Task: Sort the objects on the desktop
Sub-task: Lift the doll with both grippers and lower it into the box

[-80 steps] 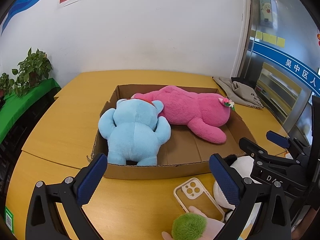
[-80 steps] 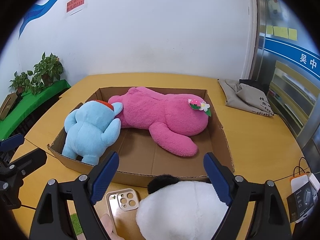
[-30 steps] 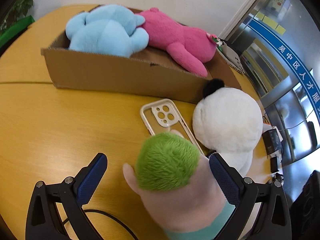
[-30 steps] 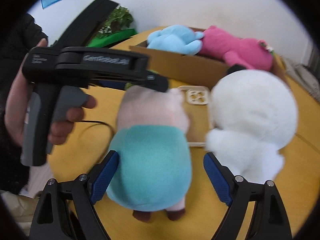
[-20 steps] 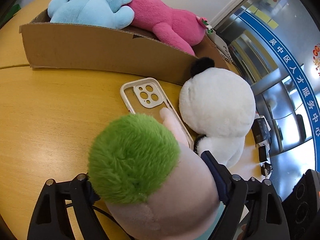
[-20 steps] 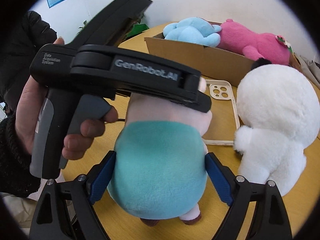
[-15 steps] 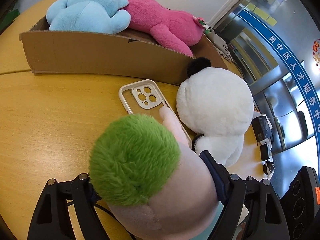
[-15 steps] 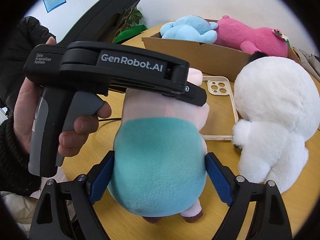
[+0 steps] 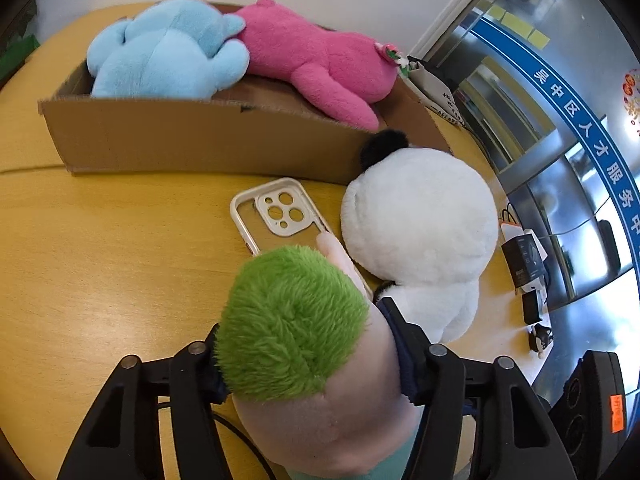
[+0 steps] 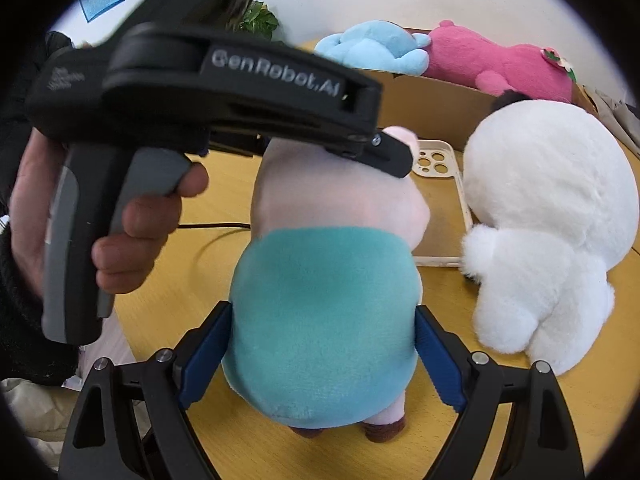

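A pink pig plush with green hair (image 9: 296,320) and a teal shirt (image 10: 324,312) stands on the yellow table. My left gripper (image 9: 308,344) is shut on its head from above. My right gripper (image 10: 324,344) is closed on its teal body from behind. A white plush with a black ear (image 9: 420,220) sits just to its right and shows in the right wrist view (image 10: 548,208). A clear phone case (image 9: 276,216) lies flat between them. A cardboard box (image 9: 200,140) behind holds a blue plush (image 9: 168,52) and a pink plush (image 9: 316,60).
A grey cloth bag (image 9: 432,88) lies past the box's right end. Small black devices (image 9: 528,260) sit at the table's right edge. A dark cable (image 10: 216,228) runs on the table left of the pig. A potted plant (image 10: 256,20) stands far back.
Both grippers came from facing the box to the pig plush. The left jaws closed on its head and the right jaws closed onto its body; the plush has tilted up slightly.
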The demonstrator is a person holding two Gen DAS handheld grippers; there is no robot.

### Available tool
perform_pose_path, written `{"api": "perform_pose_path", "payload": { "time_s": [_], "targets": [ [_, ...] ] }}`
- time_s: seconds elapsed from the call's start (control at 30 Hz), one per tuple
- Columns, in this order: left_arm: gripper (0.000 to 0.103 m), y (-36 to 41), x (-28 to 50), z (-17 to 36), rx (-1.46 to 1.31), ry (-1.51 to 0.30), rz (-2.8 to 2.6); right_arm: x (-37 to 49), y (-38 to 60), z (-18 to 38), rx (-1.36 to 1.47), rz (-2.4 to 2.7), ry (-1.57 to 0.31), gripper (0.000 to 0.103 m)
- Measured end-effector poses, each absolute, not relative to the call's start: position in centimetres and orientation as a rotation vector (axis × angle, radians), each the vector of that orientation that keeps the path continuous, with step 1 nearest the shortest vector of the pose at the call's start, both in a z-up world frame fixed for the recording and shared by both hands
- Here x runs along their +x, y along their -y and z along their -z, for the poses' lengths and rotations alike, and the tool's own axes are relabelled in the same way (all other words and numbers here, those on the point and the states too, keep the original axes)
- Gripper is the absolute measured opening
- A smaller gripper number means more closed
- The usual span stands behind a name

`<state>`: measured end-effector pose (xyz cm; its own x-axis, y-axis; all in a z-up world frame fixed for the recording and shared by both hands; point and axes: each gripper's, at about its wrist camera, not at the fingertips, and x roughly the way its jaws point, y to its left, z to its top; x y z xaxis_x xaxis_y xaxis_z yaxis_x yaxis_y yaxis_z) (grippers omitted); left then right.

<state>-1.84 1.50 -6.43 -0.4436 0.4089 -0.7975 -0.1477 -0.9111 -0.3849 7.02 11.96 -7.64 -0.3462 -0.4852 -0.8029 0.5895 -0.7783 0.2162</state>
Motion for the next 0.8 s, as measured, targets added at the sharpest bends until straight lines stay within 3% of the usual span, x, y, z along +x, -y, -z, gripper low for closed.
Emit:
{"api": "perform_pose_path", "payload": {
  "time_s": [0.13, 0.53, 0.67, 0.8],
  "targets": [
    [0.059, -1.2, -2.3, 1.9, -1.3, 0.313, -2.446, 6.1, -12.0, 5.9, 1.138, 2.158, -0.065, 0.073],
    [0.058, -2.7, -16.1, -11.5, -0.968, 0.068, -2.554, -6.8, -12.7, -3.7, 0.799, 2.338, 0.006, 0.073],
    [0.058, -3.1, -22.0, -12.1, -0.968, 0.009, -2.546, -13.2, -12.9, -4.9, 0.802, 2.345, 0.042, 0.073],
    [0.058, -3.0, -28.6, -8.6, -1.105, 0.02, -2.494, -18.2, -12.9, -3.2, 0.908, 2.319, 0.073, 0.073]
  ]
}}
